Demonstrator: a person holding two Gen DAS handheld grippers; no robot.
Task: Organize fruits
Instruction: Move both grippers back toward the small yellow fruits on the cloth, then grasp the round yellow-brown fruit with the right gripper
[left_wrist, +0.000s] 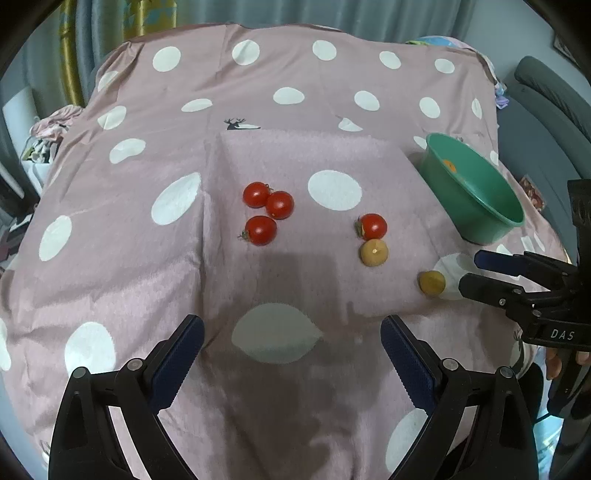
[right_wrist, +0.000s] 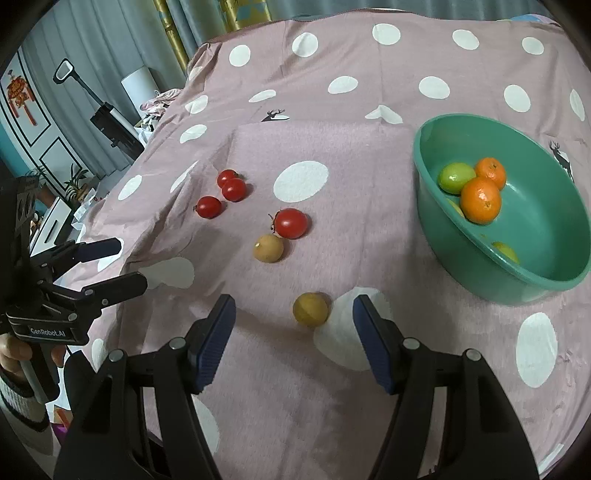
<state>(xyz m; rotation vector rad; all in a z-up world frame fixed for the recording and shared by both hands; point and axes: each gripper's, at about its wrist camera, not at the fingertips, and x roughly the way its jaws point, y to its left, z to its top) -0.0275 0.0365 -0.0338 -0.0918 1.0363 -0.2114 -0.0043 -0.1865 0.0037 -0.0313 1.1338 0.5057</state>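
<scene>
A small yellow fruit (right_wrist: 310, 308) lies on the spotted pink cloth, just at the tips of my right gripper (right_wrist: 295, 308). That gripper is open and its pads do not touch the fruit. In the left wrist view the same yellow fruit (left_wrist: 431, 282) sits right in front of the right gripper (left_wrist: 472, 271). My left gripper (left_wrist: 291, 328) hangs open over bare cloth with nothing between its fingers. A tan fruit (right_wrist: 268, 248) and a red tomato (right_wrist: 291, 223) lie together further back. Three tomatoes (right_wrist: 225, 192) cluster to their left.
A green bowl (right_wrist: 546, 229) stands at the right with two oranges (right_wrist: 480, 199) and green fruits (right_wrist: 456, 177) inside. The bowl (left_wrist: 476, 214) is beyond the right gripper. A person's hand holds the left gripper (right_wrist: 127, 264) at the left edge. Room clutter lies past the cloth's edges.
</scene>
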